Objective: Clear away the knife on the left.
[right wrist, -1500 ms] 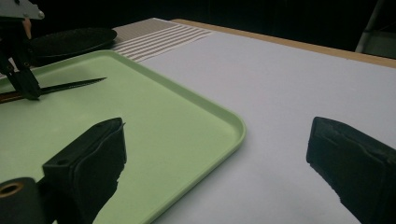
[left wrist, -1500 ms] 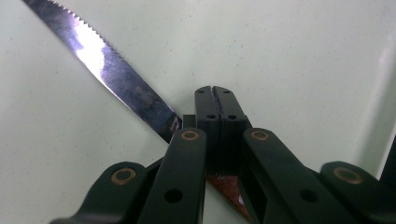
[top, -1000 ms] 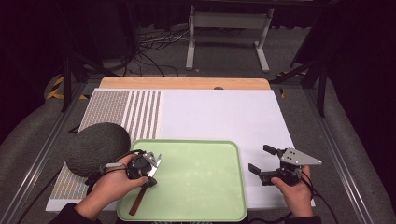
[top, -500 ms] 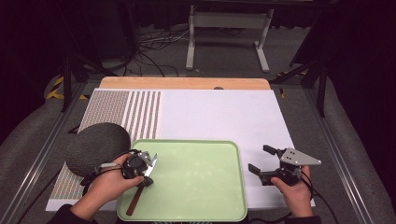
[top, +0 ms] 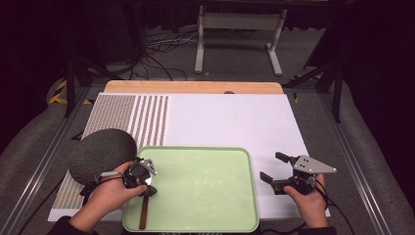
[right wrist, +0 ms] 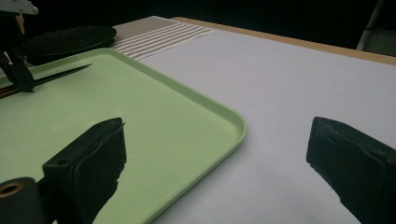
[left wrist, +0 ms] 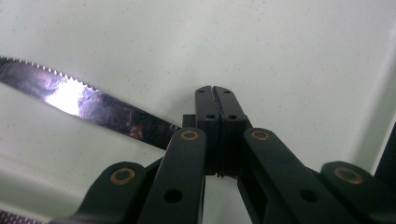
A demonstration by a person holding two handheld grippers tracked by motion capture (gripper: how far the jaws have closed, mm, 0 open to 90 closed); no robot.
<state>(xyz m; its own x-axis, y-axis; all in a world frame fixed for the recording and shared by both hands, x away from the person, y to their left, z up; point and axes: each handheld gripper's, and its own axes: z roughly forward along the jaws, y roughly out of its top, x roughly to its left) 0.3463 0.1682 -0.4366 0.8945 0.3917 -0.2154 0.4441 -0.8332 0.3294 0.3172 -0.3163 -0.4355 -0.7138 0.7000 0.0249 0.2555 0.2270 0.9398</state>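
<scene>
Left gripper (top: 143,177) clamped on knife (left wrist: 88,105), blade running leftward from closed jaws. Right gripper (top: 275,169) spread wide, well apart.

knife blade (left wrist: 70,100) tip cut off, handle under hand-held gripper (left wrist: 215,100)

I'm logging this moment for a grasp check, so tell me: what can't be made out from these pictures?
- Knife: in the left gripper view its tip is cut off by the left edge, and the shut left gripper hides where blade meets handle.
- High view: the hand and left gripper cover most of the blade over the green tray.
- Dark round object: too dim in the high view to identify.
- Right gripper: jaws open, their bases cropped at the bottom of its own view.
</scene>
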